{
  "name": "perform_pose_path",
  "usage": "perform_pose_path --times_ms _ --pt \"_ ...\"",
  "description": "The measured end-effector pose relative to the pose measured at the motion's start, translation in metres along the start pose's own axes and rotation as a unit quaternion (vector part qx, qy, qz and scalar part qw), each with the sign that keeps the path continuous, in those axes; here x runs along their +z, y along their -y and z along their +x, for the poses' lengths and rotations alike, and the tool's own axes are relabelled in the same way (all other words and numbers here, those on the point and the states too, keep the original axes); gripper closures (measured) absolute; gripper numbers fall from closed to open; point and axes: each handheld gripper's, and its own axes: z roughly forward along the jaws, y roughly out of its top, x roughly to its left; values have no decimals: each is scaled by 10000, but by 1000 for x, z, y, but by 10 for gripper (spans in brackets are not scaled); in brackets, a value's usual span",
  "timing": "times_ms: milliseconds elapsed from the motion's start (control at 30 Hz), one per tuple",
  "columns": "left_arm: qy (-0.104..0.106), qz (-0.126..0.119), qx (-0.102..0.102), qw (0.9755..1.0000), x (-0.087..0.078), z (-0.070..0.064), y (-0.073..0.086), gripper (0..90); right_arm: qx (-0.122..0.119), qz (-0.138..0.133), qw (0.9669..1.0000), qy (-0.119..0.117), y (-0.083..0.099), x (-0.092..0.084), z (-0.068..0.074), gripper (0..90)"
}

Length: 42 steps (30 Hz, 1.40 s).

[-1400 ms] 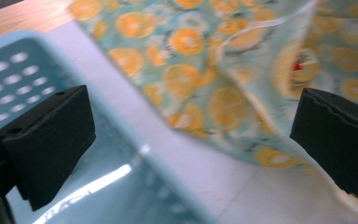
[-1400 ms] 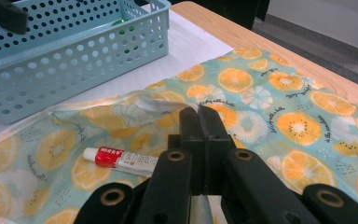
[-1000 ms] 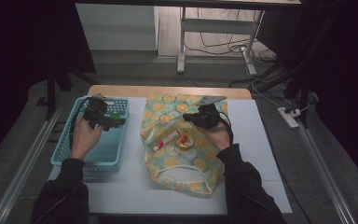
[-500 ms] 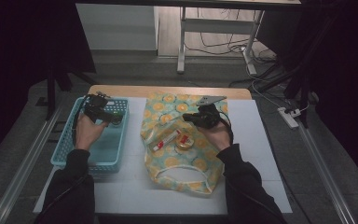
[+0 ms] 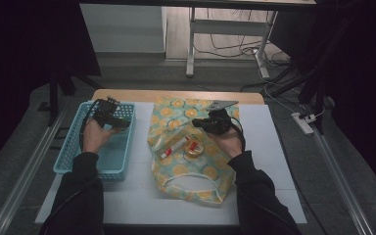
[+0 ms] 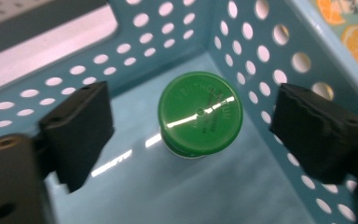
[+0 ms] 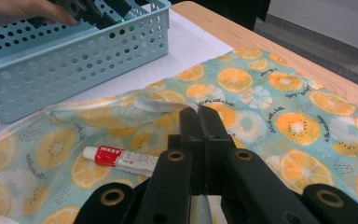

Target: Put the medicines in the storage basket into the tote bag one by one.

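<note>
A bottle with a green cap [image 6: 200, 114] stands in the far corner of the blue perforated basket [image 5: 73, 147]. My left gripper [image 6: 198, 128] hovers over it, open, with one jaw on each side of the cap and clear of it. In the high view the left gripper [image 5: 117, 121] sits inside the basket's far end. An orange-print cloth bag [image 5: 176, 115] lies flat at mid-table. My right gripper [image 7: 198, 114] is shut on a raised fold of the bag's edge. A red-and-white tube [image 7: 121, 158] and a small round golden tin [image 5: 192, 149] lie at the bag.
The basket wall [image 7: 74, 65] stands left of the bag, with a strip of white table surface [image 5: 137, 196] between them. The wooden table edge [image 5: 176, 94] runs along the far side. Beyond it are desk legs and cables on the floor.
The left hand has shifted slightly toward the basket's far end. The right hand has stayed in place on the bag.
</note>
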Motion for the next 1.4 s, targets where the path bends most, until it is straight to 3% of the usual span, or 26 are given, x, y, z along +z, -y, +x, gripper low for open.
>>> perform_pose_path --times_ms 333,600,833,1100,1400 --pt "187 202 116 9996 5 -3 -1 512 3 -13 10000 3 0 0 0 900" --pt "226 244 -21 9994 4 -2 -1 522 14 -29 10000 -10 0 -1 -1 900" --pt "247 60 -80 9996 -8 -2 -1 522 55 -51 10000 -12 0 -1 -2 900" --pt "236 -146 124 9995 -25 -7 -4 522 33 -87 10000 -12 -1 -3 -1 900" --pt "375 -249 -72 9990 -43 -10 -6 522 44 -77 10000 0 -1 -2 -1 900"
